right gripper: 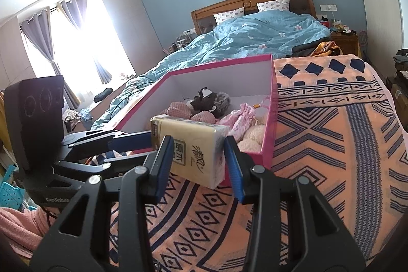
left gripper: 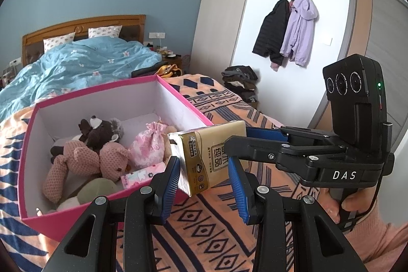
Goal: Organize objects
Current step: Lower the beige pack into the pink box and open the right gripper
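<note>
My two claws both pinch the gold tissue pack (left gripper: pixel 211 157) so it won't drop. My left claw (left gripper: pixel 206 182) squeezes one end and my right claw (right gripper: pixel 201 165) squeezes the other. The pack hangs above the striped blanket (right gripper: pixel 318 144), right by the pink box (left gripper: pixel 183 98). I think it goes in there, with the teddy bear (left gripper: pixel 84 159).

A gold tissue pack (left gripper: pixel 213 157) with dark printed characters hangs tilted in the air, just off the near right corner of the open pink box (left gripper: pixel 183 100) with white inner walls. In the box lie a brown plush animal (left gripper: pixel 99 131), a pink knitted bear (left gripper: pixel 84 159), a pink flowered pouch (left gripper: pixel 150 144) and a small pink packet (left gripper: pixel 142 176).
</note>
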Tool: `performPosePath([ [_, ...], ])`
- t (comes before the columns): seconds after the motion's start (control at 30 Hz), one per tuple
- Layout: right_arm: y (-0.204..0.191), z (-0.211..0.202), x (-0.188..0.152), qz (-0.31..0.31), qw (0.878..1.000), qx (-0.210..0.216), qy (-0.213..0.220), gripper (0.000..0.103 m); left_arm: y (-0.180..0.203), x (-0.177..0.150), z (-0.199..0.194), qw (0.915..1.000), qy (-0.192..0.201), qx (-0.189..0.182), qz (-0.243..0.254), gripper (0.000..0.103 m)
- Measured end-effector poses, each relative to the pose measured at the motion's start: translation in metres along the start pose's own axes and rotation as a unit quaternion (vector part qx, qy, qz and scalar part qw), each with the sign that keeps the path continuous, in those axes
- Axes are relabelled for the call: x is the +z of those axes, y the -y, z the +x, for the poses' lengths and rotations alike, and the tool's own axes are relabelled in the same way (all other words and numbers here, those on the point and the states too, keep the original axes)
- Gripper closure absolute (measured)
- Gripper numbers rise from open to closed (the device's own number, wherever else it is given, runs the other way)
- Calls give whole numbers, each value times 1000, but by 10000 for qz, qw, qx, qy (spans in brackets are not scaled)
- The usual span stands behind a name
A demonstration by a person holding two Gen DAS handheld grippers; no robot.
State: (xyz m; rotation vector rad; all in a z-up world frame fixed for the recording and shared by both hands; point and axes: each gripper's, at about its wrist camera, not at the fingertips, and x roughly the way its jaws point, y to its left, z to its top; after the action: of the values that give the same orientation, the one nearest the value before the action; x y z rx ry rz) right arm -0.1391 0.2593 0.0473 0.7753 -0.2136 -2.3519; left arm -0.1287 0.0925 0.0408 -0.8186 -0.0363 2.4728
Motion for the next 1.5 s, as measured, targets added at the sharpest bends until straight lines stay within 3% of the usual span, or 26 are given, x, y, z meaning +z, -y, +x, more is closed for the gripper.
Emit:
performPosePath([
  [1.5,11,28,23,115,9999,13,-96,59,-20,15,20,9995,-88,315,5,64],
])
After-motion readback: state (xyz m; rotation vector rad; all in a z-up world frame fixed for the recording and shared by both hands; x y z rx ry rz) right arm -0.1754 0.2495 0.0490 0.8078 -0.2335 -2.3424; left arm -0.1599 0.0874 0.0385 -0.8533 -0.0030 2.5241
